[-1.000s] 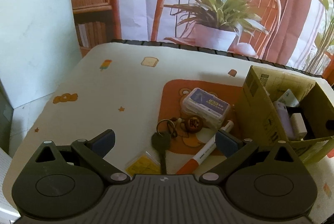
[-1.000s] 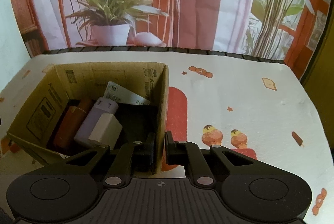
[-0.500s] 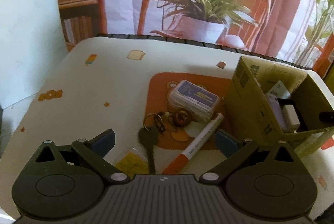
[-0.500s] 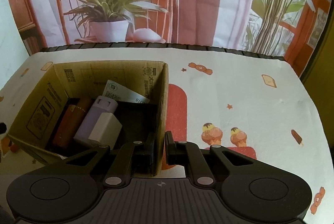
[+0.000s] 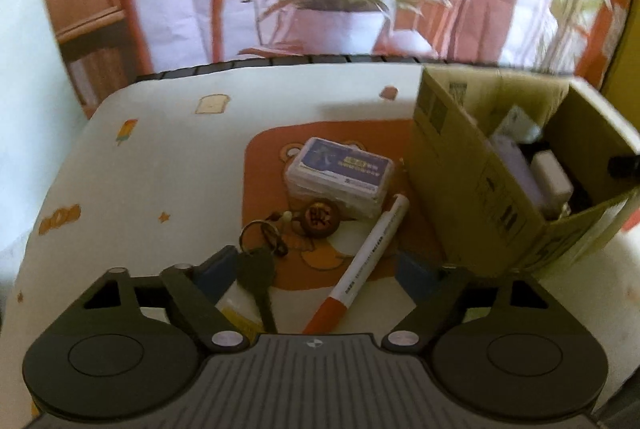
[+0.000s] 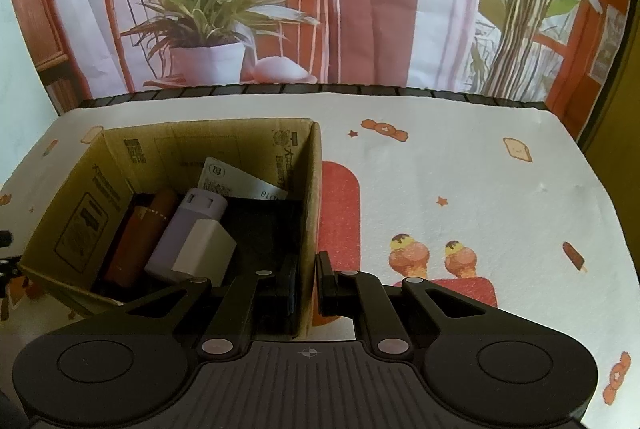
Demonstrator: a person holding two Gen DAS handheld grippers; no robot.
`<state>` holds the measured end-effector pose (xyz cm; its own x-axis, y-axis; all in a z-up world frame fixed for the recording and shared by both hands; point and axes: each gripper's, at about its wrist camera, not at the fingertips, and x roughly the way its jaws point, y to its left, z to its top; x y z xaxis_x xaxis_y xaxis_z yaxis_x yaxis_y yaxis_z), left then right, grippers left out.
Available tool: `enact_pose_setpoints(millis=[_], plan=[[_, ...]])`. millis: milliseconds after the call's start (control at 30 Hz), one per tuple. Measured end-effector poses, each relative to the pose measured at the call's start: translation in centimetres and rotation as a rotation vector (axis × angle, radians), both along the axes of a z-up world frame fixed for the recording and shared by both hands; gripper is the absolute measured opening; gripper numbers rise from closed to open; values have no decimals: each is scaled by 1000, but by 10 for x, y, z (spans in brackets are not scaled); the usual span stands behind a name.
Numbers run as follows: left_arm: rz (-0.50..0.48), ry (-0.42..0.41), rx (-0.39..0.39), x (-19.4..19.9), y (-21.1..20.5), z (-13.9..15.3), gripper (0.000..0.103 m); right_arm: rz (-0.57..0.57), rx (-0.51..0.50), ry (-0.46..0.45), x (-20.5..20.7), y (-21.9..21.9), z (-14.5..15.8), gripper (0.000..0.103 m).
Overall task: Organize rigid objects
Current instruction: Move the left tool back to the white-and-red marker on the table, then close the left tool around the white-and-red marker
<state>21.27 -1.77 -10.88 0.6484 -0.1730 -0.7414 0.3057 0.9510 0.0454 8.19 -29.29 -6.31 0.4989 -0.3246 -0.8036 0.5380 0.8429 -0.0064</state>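
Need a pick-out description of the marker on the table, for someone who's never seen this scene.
Start at the cardboard box and look just to its left on the tablecloth. The marker lies there diagonally, between the box and the key. It is the only long white barrel with an orange cap.

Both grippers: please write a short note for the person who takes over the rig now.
Left gripper: open, empty, low over the key and marker.
Right gripper: shut on the box wall, one finger inside, one outside.
Done: in the box lie a brown tube, a purple case, a white block and a paper packet.
Left: on the table beside the box remain the key with its ring and charm, the marker, the card case and a small yellow packet. They all go into the box.
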Motion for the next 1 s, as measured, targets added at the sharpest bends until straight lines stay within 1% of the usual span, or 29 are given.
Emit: enact_pose_setpoints(millis=[67,133,267,367,633,700,733,767,833,867,1000], plan=[[-41,8,13,5,-8,-6,75,-3,3,-5,-1,0,0,9],[-68,13,16,11,-16,-10,71,-5,4,-8,-2,0,0,9],[-94,25,4,22,-26,-18,64,-5,5,-8,-2,-1,0,9],[-97,41,4,28,-30,-23,58,-5,4,-8,-2,-1,0,9],[-104,38,25,33,-31,-27,57,-8,6,-10,-2,-1,0,9],[-101,33,32,30,-32,-27,55,-7,6,-9,-2,-1,0,9],[-99,29,41,29,-34,-27,49,-8,7,-10,-2,-1,0,9],[-103,30,44,29,-34,-27,40,-8,7,-10,-2,-1,0,9],[-115,46,15,28,-32,-28,28,-8,6,-10,-2,-1,0,9],[-113,51,5,27,-30,-28,26,-8,5,-10,-2,-1,0,9],[-108,52,7,22,-29,-28,24,-8,4,-11,-3,0,0,9]])
